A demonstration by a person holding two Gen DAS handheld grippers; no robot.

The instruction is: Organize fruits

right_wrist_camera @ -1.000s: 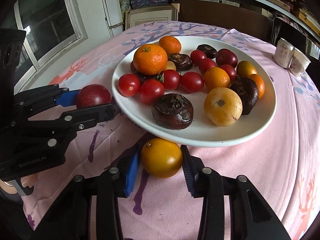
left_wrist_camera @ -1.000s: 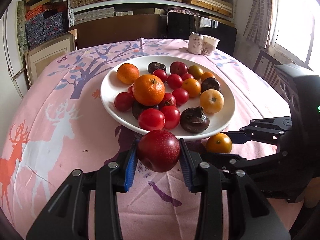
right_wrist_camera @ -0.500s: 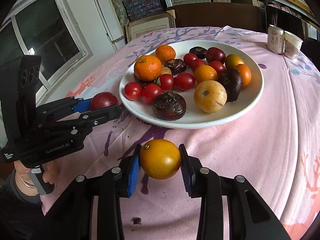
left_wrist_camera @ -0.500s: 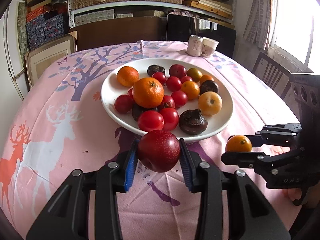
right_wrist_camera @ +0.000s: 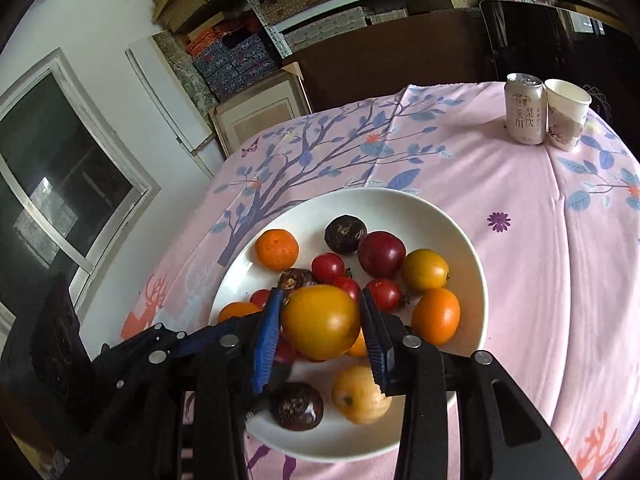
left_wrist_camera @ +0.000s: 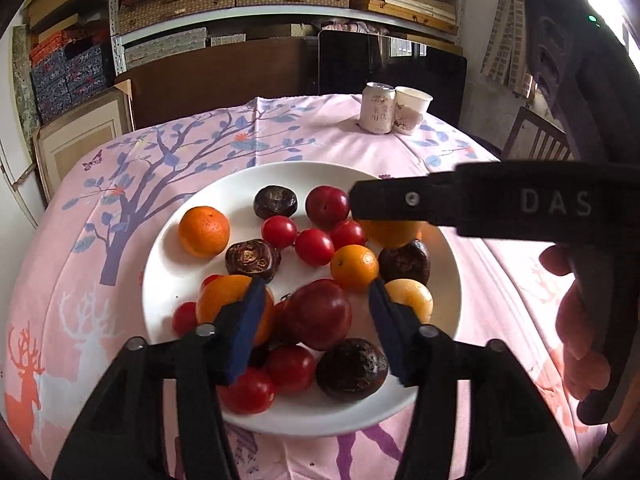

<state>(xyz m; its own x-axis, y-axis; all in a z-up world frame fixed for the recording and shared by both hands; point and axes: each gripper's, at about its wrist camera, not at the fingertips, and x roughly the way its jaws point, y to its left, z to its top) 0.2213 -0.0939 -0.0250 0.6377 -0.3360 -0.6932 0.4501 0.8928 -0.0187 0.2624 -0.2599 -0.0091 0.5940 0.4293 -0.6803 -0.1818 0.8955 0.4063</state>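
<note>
A white plate (left_wrist_camera: 172, 264) (right_wrist_camera: 400, 208) on the pink tablecloth holds several tomatoes, oranges, plums and dark wrinkled fruits. My left gripper (left_wrist_camera: 316, 300) hovers over the plate's near side, jaws opening. The red plum (left_wrist_camera: 318, 314) lies between its blue pads with a gap on each side, resting on the pile. My right gripper (right_wrist_camera: 319, 300) is above the plate too, jaws opening. The yellow-orange fruit (right_wrist_camera: 320, 322) sits between its fingertips, which stand just off its sides. From the left wrist view, the right gripper's finger (left_wrist_camera: 400, 200) crosses the plate's far right.
A drink can (left_wrist_camera: 376, 108) (right_wrist_camera: 524, 108) and a paper cup (left_wrist_camera: 412, 110) (right_wrist_camera: 566, 116) stand at the table's far edge. A hand (left_wrist_camera: 576, 320) holds the right gripper's handle. A chair (left_wrist_camera: 536, 136) stands at the right, and shelves of boxes behind the table.
Both grippers moved forward and up from the table's near edge to over the plate. Both pairs of jaws have widened, and the plum has left the left pads.
</note>
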